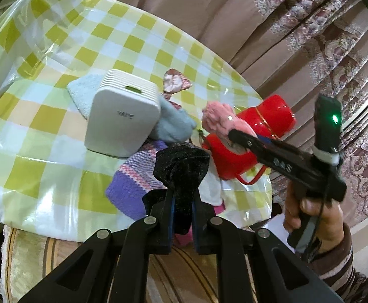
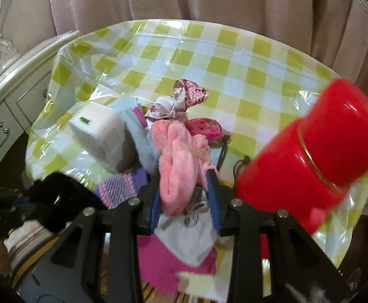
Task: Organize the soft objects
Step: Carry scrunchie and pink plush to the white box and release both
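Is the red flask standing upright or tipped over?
Tipped. The red flask leans at a slant, its cap end pointing up toward the far right, its base low near the right gripper, which is shut on the pink fuzzy cloth.

Red flask smeared by motion blur, bottom lost behind gripper frame. Lettering on white box too soft to read. White cloth and pink cloth near table's front edge largely covered. Purple knit partly hidden behind black sock.
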`<state>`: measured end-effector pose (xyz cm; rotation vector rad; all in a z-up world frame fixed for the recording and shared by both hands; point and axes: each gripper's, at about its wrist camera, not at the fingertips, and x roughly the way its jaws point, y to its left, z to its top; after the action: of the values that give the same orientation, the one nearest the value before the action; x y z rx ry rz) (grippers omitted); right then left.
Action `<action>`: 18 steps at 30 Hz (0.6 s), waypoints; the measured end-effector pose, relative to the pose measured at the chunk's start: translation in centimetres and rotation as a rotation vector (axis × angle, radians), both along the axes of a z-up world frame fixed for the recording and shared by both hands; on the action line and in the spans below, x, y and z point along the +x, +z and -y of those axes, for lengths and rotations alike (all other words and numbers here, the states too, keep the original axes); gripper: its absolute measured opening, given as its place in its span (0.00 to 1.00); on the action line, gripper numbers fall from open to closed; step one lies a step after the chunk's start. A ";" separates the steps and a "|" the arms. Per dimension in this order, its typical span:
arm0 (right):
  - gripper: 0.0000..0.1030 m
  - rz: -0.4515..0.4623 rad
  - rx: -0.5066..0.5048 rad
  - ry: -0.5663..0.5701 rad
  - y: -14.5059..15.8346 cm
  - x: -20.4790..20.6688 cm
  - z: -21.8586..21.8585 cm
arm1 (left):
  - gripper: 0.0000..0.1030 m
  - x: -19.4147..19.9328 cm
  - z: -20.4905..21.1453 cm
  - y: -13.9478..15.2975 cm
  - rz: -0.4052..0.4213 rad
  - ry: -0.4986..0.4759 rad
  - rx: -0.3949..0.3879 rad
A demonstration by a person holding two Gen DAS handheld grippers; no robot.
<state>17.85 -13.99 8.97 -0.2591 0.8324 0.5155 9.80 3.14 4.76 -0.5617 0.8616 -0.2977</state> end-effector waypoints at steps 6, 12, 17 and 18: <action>0.35 -0.015 0.042 -0.035 0.6 -3.5 3.9 | 0.11 -0.4 2.2 1.1 0.018 -0.048 0.011; 0.35 -0.031 0.061 -0.101 0.6 -6.5 8.8 | 0.11 -0.4 5.7 1.9 0.030 -0.122 0.027; 0.35 -0.034 0.066 -0.183 0.8 -8.6 13.6 | 0.11 -0.3 9.3 2.7 0.046 -0.200 0.040; 0.35 -0.033 0.067 -0.200 0.9 -8.9 14.5 | 0.11 -0.3 10.0 2.8 0.047 -0.214 0.040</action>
<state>8.96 -28.52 9.85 -0.1043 0.8613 0.3599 9.50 -6.83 7.58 -0.4241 0.8815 -0.4855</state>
